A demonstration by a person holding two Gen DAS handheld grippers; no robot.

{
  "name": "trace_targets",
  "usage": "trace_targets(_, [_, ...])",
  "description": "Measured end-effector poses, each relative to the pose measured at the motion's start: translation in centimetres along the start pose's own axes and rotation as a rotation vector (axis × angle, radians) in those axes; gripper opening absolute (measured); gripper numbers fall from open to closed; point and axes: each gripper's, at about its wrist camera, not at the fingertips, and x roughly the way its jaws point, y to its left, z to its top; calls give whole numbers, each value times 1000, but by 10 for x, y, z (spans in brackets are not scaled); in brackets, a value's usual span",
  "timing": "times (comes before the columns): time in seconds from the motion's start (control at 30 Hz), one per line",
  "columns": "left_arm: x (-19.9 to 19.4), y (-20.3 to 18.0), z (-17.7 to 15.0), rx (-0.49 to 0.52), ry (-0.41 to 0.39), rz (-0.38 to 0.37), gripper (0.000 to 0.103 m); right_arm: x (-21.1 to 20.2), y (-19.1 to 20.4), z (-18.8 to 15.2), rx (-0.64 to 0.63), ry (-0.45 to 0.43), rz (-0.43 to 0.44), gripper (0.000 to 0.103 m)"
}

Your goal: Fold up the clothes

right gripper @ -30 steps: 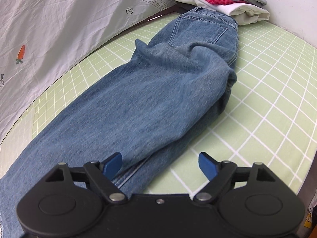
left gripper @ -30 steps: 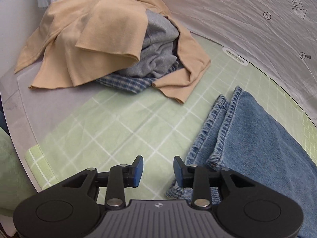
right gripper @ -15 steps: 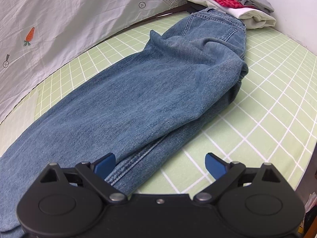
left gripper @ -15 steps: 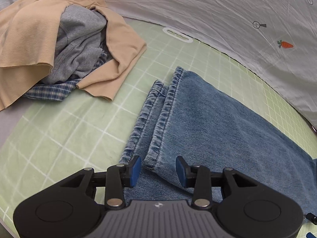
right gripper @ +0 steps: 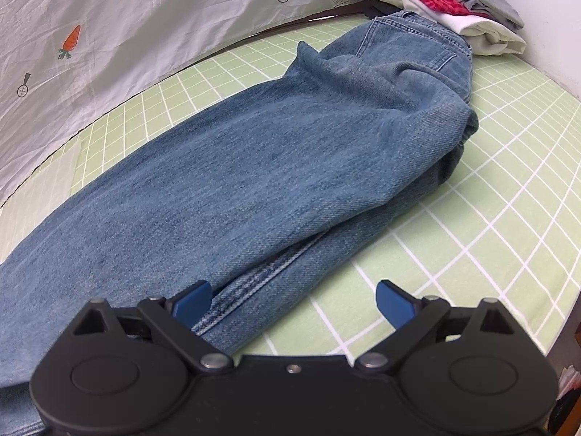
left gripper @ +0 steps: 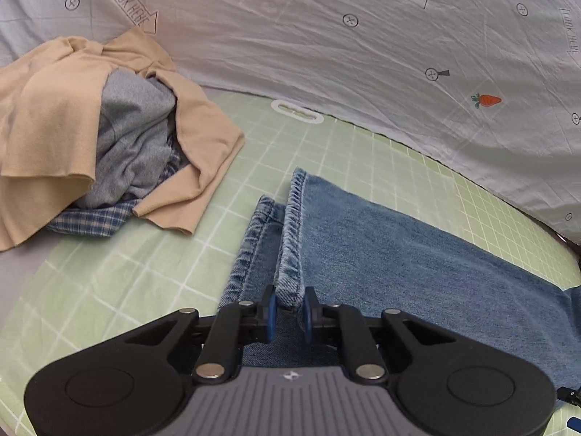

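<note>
Blue jeans (left gripper: 399, 254) lie flat along the green grid mat (left gripper: 145, 276), one leg stacked on the other. In the left wrist view the leg hems face me, and my left gripper (left gripper: 289, 309) is closing its jaws on the near corner of the upper hem (left gripper: 290, 283), which stands pinched between the blue pads. In the right wrist view the jeans (right gripper: 272, 167) stretch away to the waist and back pocket at the far end. My right gripper (right gripper: 294, 301) is open wide over the near side seam, one pad above denim, the other above bare mat.
A heap of unfolded clothes (left gripper: 109, 145), tan, grey and blue plaid, sits left of the hems. Folded clothes (right gripper: 446, 3), red, white and grey, are stacked beyond the waistband. A white printed sheet (left gripper: 363, 36) runs along the mat's far side. A wall rises at the right.
My left gripper moved onto the jeans' hem corner and its jaws narrowed around it. The right gripper's jaws spread a little wider and it stayed over the side seam.
</note>
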Motion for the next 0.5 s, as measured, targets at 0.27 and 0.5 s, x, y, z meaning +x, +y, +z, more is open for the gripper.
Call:
trace_targets(0.27, [-20, 14, -19, -25, 72, 73, 17, 6, -8, 3, -25, 26, 6, 98])
trace_targets(0.5, [-4, 27, -22, -106, 133, 39, 23, 9, -11, 8, -41, 35, -2, 98])
